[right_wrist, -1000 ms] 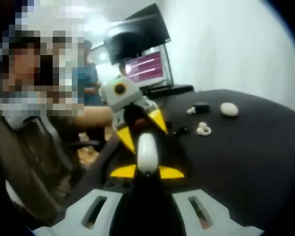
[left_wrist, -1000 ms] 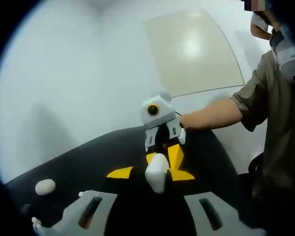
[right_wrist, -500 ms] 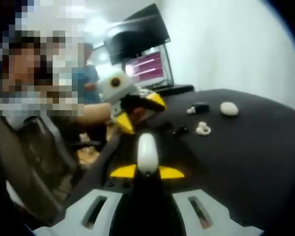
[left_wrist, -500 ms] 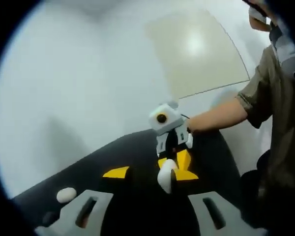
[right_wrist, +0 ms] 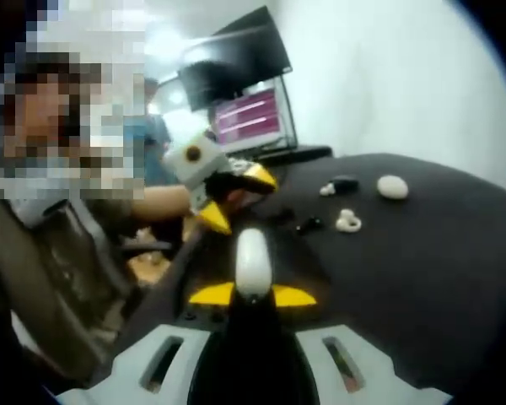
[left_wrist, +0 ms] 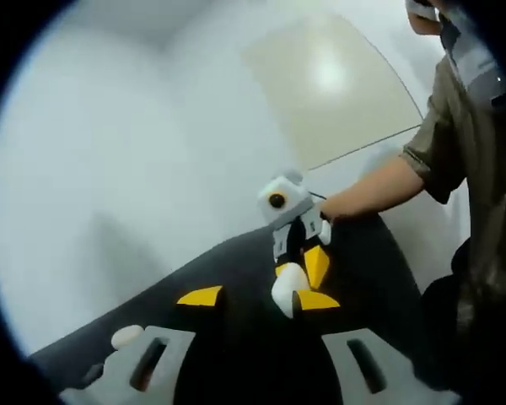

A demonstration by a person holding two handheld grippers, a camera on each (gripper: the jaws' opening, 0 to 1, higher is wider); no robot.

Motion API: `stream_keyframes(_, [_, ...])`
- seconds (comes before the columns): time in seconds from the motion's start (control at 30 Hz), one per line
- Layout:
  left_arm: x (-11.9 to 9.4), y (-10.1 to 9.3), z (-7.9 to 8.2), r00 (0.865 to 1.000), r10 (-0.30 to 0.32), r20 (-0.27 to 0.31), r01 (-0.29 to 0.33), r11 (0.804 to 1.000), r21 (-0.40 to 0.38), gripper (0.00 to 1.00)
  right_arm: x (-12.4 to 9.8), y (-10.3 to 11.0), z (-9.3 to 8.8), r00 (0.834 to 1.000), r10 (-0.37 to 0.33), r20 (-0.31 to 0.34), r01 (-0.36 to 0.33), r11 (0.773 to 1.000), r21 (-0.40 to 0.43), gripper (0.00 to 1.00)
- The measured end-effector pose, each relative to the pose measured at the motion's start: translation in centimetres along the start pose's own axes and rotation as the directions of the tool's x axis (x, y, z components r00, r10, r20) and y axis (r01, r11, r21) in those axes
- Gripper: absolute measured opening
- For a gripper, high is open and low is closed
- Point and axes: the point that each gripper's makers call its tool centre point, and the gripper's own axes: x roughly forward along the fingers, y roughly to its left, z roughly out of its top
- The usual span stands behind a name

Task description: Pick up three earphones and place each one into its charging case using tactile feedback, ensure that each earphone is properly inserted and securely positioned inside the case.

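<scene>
The right gripper (right_wrist: 253,295) stays clamped on a white case (right_wrist: 253,261). The left gripper (right_wrist: 236,196) has drawn back open, holding nothing; probably one earphone is now seated.

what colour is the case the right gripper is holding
White; the case shows best in the right gripper view, between the yellow-tipped jaws.

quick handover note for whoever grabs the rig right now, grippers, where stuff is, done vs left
Right gripper: shut on a white case, held above the black table.
Left gripper: open, raised over the table edge beside the right one; whether it carries anything cannot be told.
On the table: a white oval case, a dark case with a white earphone beside it, another white earphone, a small dark piece.
Done: no seated earphone visible. Left: the loose earphones apparently still need seating.
</scene>
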Motion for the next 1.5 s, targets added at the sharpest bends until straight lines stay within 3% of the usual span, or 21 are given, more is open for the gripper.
stream_keyframes(0.2, [0.1,0.0,0.3,1.000,-0.013,0.002,0.013,1.000,-0.009,0.28,-0.1,-0.1,0.0,1.000,-0.014,0.000,0.014,1.000,-0.007,0.17])
stream_keyframes(0.3, [0.4,0.1,0.7,1.000,-0.023,0.004,0.023,0.999,0.033,0.28,-0.1,-0.1,0.0,1.000,-0.014,0.000,0.014,1.000,-0.001,0.17])
stream_keyframes(0.47, [0.4,0.3,-0.4,1.000,-0.016,0.006,0.016,1.000,0.023,0.28,-0.1,-0.1,0.1,1.000,-0.020,0.000,0.020,1.000,-0.004,0.17])
stream_keyframes(0.5, [0.2,0.3,0.7,0.998,-0.007,0.062,0.004,0.998,0.059,0.27,-0.1,-0.1,0.1,1.000,-0.021,0.000,0.021,1.000,-0.007,0.17])
stream_keyframes(0.8, [-0.5,0.9,1.2,0.994,-0.001,0.112,0.005,1.000,-0.029,0.26,-0.2,-0.2,0.2,0.999,-0.037,0.003,0.037,0.999,-0.010,0.17])
stream_keyframes(1.07, [-0.5,1.3,1.2,0.993,0.024,0.115,-0.022,1.000,-0.016,0.25,-0.5,-1.1,0.2,0.997,-0.079,0.011,0.079,0.997,-0.014,0.28])
stream_keyframes(1.13, [-1.1,2.3,2.2,0.982,0.070,0.174,-0.062,0.997,-0.049,0.25,-0.5,-1.3,0.3,0.996,-0.093,0.017,0.093,0.995,-0.029,0.31])
stream_keyframes(1.23, [-2.5,4.7,3.2,0.953,0.156,0.261,-0.116,0.980,-0.161,0.24,-1.0,-2.7,0.7,0.984,-0.176,0.041,0.179,0.981,-0.071,0.40])
stream_keyframes(1.4, [-3.6,6.5,3.7,0.924,0.219,0.315,-0.145,0.959,-0.242,0.23,-2.2,-2.8,3.1,0.967,-0.200,0.157,0.209,0.977,-0.048,0.45])
stream_keyframes(1.5, [-4.1,7.2,3.9,0.909,0.242,0.339,-0.150,0.949,-0.276,0.23,-1.9,-2.3,3.2,0.977,-0.189,0.094,0.199,0.975,-0.100,0.45])
